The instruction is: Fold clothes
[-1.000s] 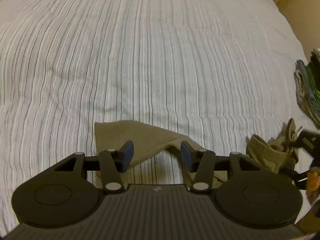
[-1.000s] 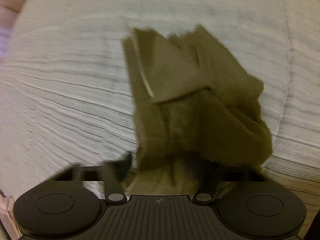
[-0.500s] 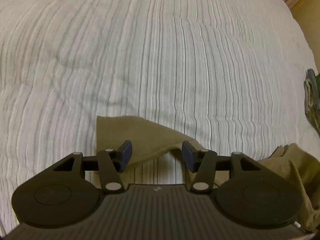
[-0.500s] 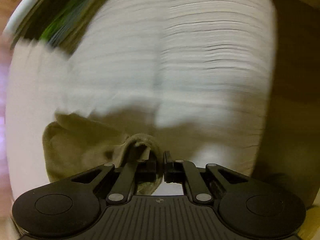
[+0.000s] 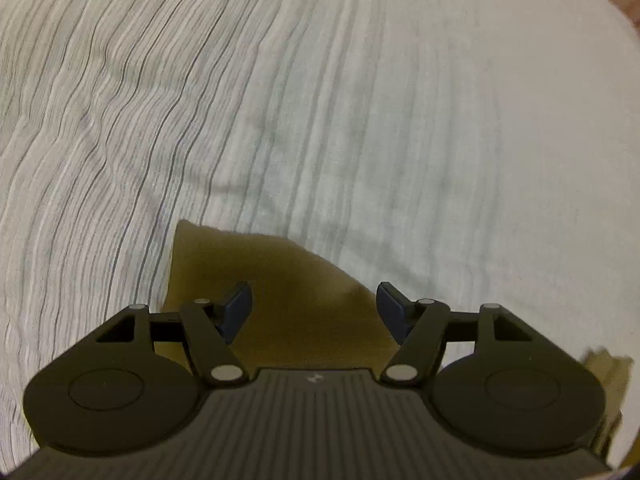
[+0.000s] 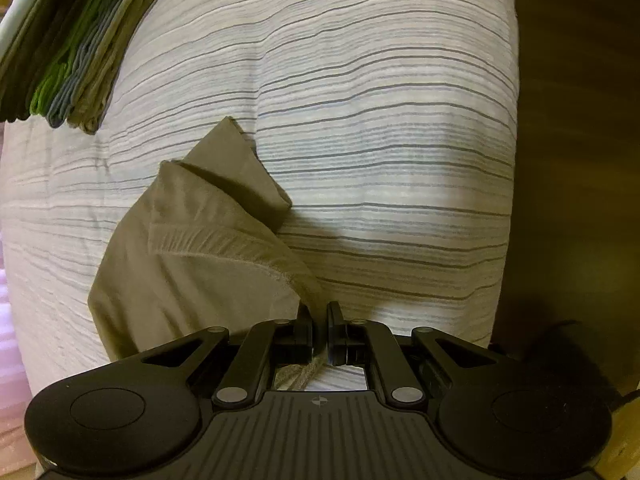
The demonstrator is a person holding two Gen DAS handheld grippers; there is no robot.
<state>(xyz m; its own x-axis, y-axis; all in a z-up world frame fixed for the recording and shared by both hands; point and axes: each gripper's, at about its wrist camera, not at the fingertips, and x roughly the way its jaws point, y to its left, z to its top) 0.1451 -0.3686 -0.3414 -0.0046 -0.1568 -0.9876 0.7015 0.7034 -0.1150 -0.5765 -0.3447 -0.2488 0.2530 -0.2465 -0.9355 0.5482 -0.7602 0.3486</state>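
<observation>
An olive-tan garment point(image 6: 192, 248) lies crumpled on the striped bedspread point(image 6: 380, 120), its ribbed hem folded over. My right gripper point(image 6: 320, 312) is shut on the garment's near edge, and cloth shows pinched between its fingers. In the left wrist view a corner of the same olive garment point(image 5: 288, 280) lies flat on the bedspread point(image 5: 360, 100). My left gripper point(image 5: 314, 300) hovers open over that corner, its blue pads point(image 5: 240, 304) wide apart with nothing between them. The rest of the garment is hidden under the gripper body.
A stack of folded clothes point(image 6: 72, 40) in green, grey and tan sits at the far left of the right wrist view. The bed's right edge drops to a dark floor point(image 6: 580, 160). A scrap of olive cloth point(image 5: 608, 368) shows at the left view's right edge.
The right gripper swung round from above the crumpled garment and closed on its edge. The left gripper shifted over the garment corner, staying open.
</observation>
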